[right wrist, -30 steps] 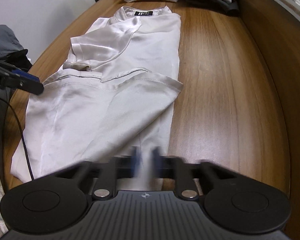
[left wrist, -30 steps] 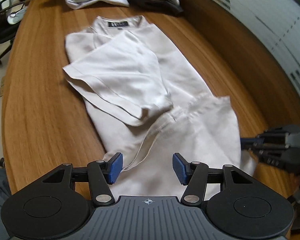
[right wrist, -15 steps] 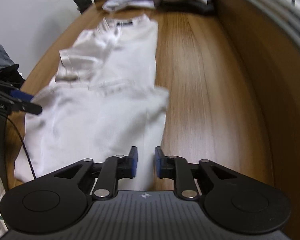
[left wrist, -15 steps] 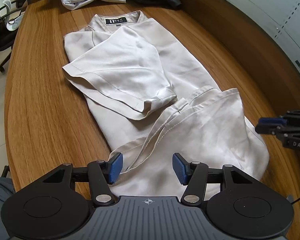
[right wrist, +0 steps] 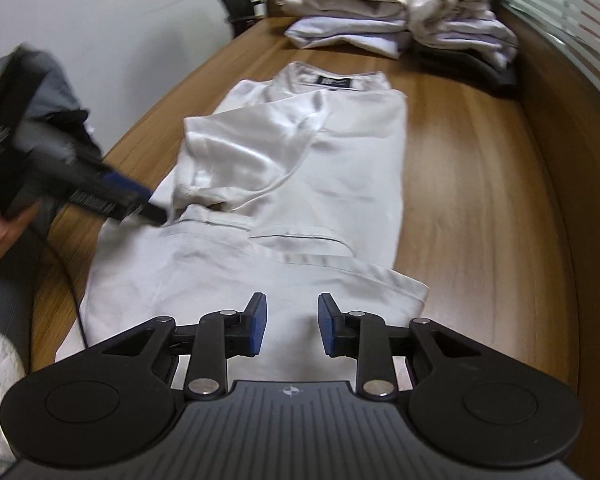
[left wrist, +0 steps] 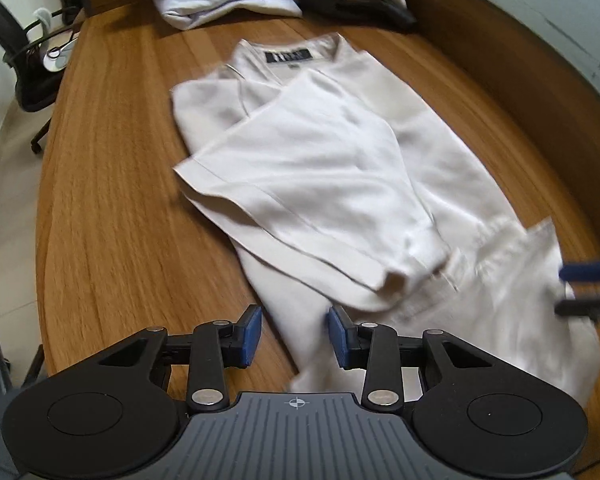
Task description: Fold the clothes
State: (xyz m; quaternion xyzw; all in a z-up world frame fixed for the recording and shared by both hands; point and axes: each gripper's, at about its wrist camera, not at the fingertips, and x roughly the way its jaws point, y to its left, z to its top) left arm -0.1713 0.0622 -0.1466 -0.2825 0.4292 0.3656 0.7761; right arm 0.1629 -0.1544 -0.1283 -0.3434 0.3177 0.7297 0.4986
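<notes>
While one white shirt (left wrist: 340,168) lies half-folded, left claw (left wrist: 294,334) closing, right claw (right wrist: 292,324) opening, both empty.

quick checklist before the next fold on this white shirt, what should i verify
1. Right tongs free of cloth: ok, jaws have just been opening, nothing between the pads.
2. Left tongs on the near left edge of the white shirt: not ok, jaws have been closing with the edge between them, but the pads are not pressing it.
3. Bottom hem folded up over the body: ok, though it lies slanted.
4. Sleeve folded inward: ok, on top of the body.
5. Table bare beside the shirt: ok.
6. Folded stack apart from the shirt: ok, at the far end.
</notes>
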